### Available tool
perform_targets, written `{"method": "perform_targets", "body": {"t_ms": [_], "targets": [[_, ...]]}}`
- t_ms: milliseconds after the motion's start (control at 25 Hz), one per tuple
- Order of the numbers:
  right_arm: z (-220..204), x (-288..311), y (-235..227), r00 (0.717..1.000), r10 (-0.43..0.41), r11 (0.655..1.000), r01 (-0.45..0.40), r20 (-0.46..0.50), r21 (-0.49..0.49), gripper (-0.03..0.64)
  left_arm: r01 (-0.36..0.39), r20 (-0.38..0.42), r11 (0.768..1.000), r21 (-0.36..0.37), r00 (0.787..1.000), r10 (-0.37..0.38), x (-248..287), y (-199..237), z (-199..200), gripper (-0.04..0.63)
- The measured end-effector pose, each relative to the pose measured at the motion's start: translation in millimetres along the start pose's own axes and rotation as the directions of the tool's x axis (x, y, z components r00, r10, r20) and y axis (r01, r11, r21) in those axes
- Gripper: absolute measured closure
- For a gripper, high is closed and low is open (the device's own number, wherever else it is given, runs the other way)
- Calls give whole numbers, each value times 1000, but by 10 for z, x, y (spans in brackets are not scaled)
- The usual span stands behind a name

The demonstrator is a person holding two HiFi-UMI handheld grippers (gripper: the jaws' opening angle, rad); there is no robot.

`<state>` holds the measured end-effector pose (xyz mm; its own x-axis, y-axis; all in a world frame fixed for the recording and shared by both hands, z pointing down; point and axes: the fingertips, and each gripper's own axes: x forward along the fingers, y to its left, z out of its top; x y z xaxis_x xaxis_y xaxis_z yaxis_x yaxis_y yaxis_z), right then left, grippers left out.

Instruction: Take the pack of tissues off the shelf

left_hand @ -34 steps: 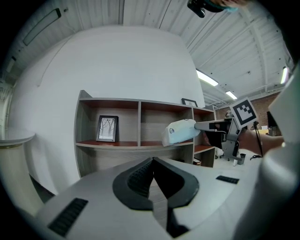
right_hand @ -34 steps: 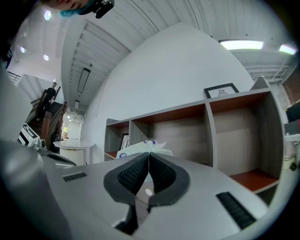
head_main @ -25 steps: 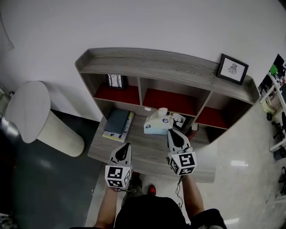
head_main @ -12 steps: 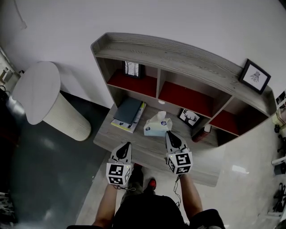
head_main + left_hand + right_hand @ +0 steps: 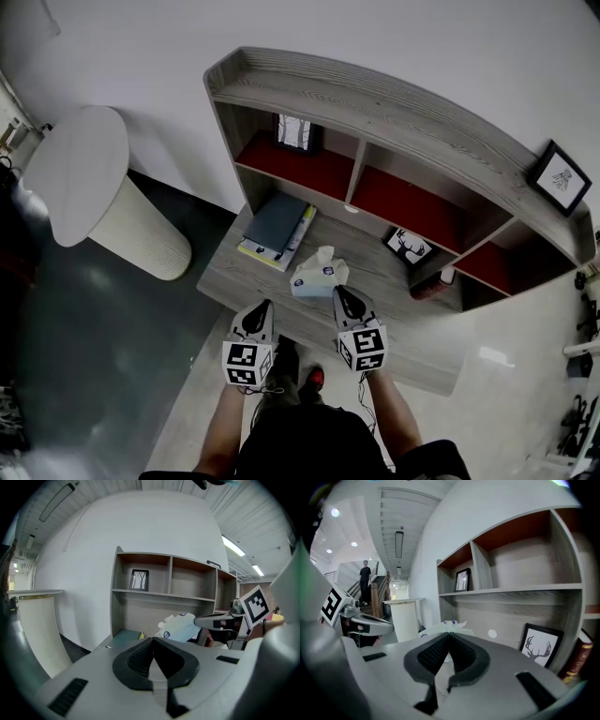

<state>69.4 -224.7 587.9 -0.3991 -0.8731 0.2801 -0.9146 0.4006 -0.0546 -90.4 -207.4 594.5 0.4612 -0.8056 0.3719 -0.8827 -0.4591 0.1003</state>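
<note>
White blue-marked pack of tissues (image 5: 319, 277), sheet poking up, is pinched by right claw (image 5: 338, 292); left claw (image 5: 264, 306) closed.

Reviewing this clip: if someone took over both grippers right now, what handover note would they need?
Left gripper: shut, empty, held in front of the shelf.
Right gripper: shut, its tip at the near edge of the pack of tissues; a pinch on its wrapper can't be confirmed.
Pack: over the shelf's lower board, right of the books.
Done: reach made.
To do: bring the pack clear of the shelf.
</note>
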Motion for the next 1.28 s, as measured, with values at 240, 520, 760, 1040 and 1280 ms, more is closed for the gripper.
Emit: {"method": "perform_targets", "body": {"t_ms": [240,520,760,1040,1280], "targets": [[-266,248,179,998,34,999,-34,-59,-3,588,-14,-51,999,-35,999,12,71,181,-262,588],[-666,484,232,989,28,1000,-29,-147,-3,588,-22,-109,998,-51,994,17,134,398,-498,588],[-948,606,216,978,5,1000,-3,-208,11,588,-17,-147,998,-64,989,7,199,539,-646,588],[-1204,675,230,966,-13,1000,15,-259,3,588,-11,-168,996,-84,986,-3,222,579,-779,588],[-1338,666,260,956,-29,1000,31,-293,2,586,-7,-175,995,-98,985,-10,202,595,-836,588]]}}
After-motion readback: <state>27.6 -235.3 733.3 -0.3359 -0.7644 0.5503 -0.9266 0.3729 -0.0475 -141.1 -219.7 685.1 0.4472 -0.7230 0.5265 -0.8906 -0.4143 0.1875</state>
